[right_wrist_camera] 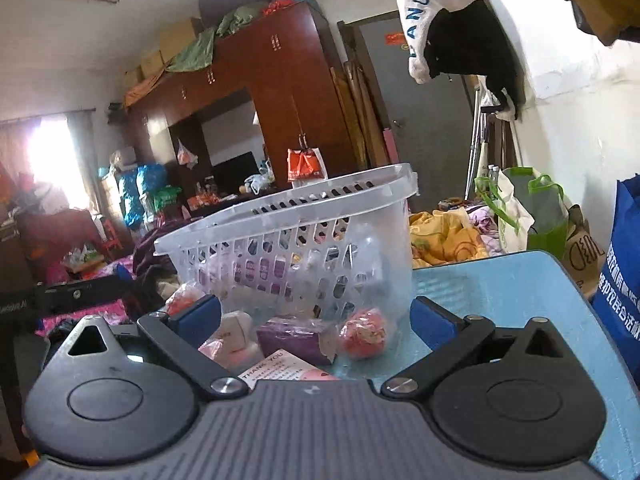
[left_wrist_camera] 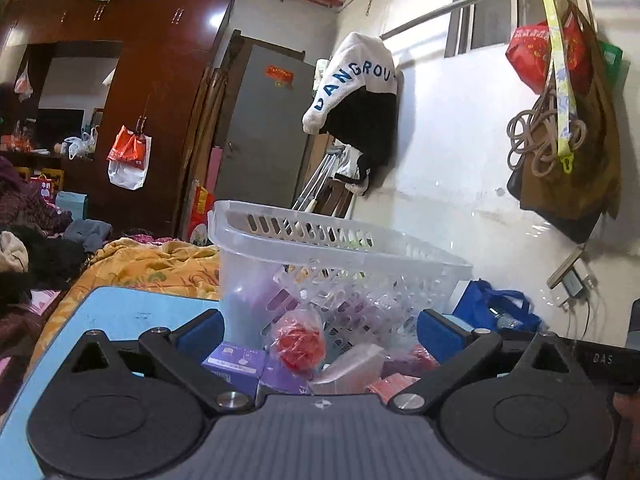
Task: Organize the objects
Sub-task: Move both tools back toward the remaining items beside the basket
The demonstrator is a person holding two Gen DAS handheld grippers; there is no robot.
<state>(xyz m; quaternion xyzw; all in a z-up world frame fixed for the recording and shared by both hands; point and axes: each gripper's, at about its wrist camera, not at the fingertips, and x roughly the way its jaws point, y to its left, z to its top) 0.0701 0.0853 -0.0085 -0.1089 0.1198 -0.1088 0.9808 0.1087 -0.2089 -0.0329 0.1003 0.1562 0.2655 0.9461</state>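
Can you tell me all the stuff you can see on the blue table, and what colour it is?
basket: one, clear plastic with slots, standing on the table behind the small things
table: one, light blue, under everything
wrapped balls: at least two, red in clear wrap, in front of the basket
purple packet: one, left of that ball in the right wrist view
purple boxes: two, side by side, near the left gripper
thank-you card: one, white and pink, lying flat
left gripper: one, black with blue pads, open, holding nothing
right gripper: one, same colours, open, holding nothing
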